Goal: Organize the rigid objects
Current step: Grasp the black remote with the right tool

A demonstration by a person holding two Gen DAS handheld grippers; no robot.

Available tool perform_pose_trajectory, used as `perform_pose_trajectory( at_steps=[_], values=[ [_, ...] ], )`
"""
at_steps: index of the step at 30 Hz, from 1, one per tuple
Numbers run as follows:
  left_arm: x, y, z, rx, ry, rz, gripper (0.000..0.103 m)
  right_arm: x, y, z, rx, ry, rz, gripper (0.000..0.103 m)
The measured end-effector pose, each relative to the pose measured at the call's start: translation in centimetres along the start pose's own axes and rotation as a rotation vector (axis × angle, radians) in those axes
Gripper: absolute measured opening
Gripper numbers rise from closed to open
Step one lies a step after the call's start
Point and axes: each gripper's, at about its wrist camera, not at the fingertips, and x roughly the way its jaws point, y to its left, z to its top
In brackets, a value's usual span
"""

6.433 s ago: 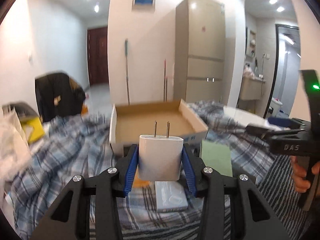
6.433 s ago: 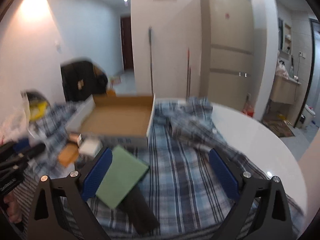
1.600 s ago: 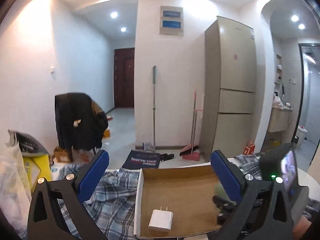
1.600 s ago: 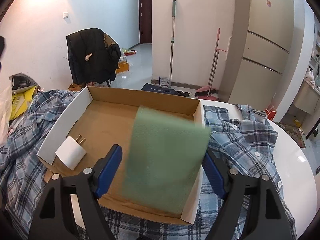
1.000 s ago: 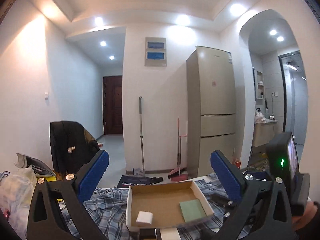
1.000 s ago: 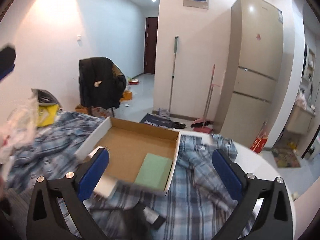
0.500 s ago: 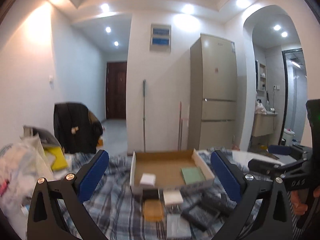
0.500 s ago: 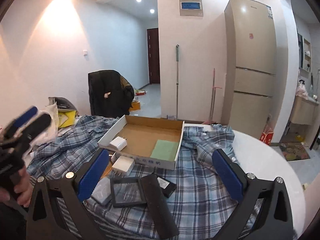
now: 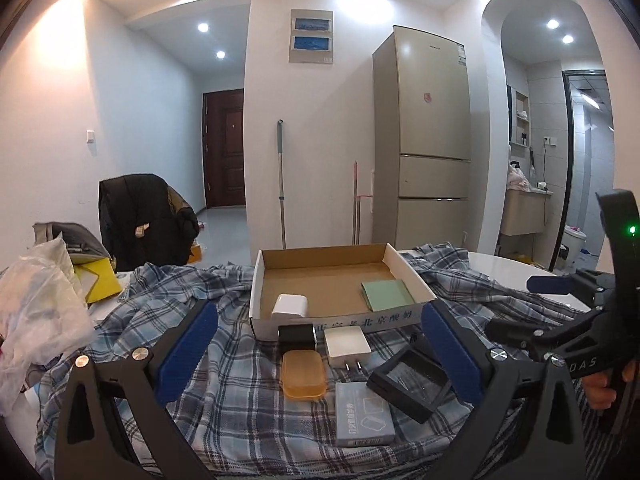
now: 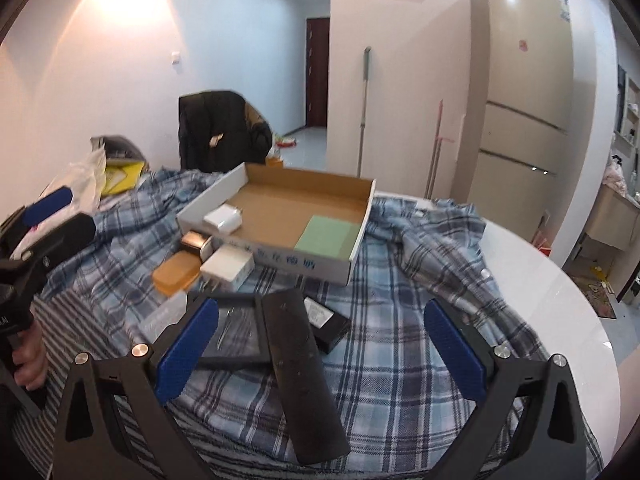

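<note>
An open cardboard box [image 9: 404,270] [image 10: 362,236] sits on a plaid cloth and holds a white charger [image 9: 289,306] [image 10: 222,218] and a green pad [image 9: 386,295] [image 10: 326,233]. In front of it lie a black block [image 9: 297,336], a second white charger [image 9: 346,342] [image 10: 227,265], an orange case [image 9: 303,369] [image 10: 176,272], a grey card box [image 9: 362,413], a black frame [image 9: 412,378] [image 10: 236,334] and a long black bar [image 10: 300,360]. My left gripper [image 9: 320,354] is open and empty above these items. My right gripper [image 10: 320,350] is open and empty over the bar.
The plaid cloth [image 10: 400,320] covers a round white table [image 10: 540,280]. A plastic bag and yellow items [image 9: 52,292] lie at the left. A chair with a black jacket [image 9: 144,216], a mop and a fridge [image 9: 432,148] stand behind.
Both grippers have drawn back and lowered toward the loose items in front of the box. The charger and green pad, held earlier, lie in the box.
</note>
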Motion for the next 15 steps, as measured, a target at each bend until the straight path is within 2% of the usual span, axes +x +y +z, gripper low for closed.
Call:
perform_pose_trajectory(
  at_steps=[2, 5, 9, 14, 15],
  values=[
    [0.0, 0.2, 0.1, -0.006, 0.005, -0.006, 0.103, -0.1, 0.2, 0.0, -0.027, 0.002, -0.012, 0.090],
    [0.1, 0.1, 0.1, -0.001, 0.009, -0.010, 0.103, 0.3, 0.4, -0.1, -0.060, 0.033, 0.007, 0.084],
    [0.5, -0.1, 0.0, 0.030, 0.037, -0.007, 0.103, 1.7, 0.7, -0.7, -0.073, 0.134, 0.067, 0.079],
    [0.7, 0.1, 0.0, 0.024, 0.052, -0.004, 0.103, 3.6, 1.8, -1.9, -0.131, 0.236, 0.048, 0.055],
    [0.8, 0.1, 0.0, 0.024, 0.056, -0.004, 0.103, 3.9, 1.8, -2.1, -0.133, 0.251, 0.055, 0.054]
  ],
)
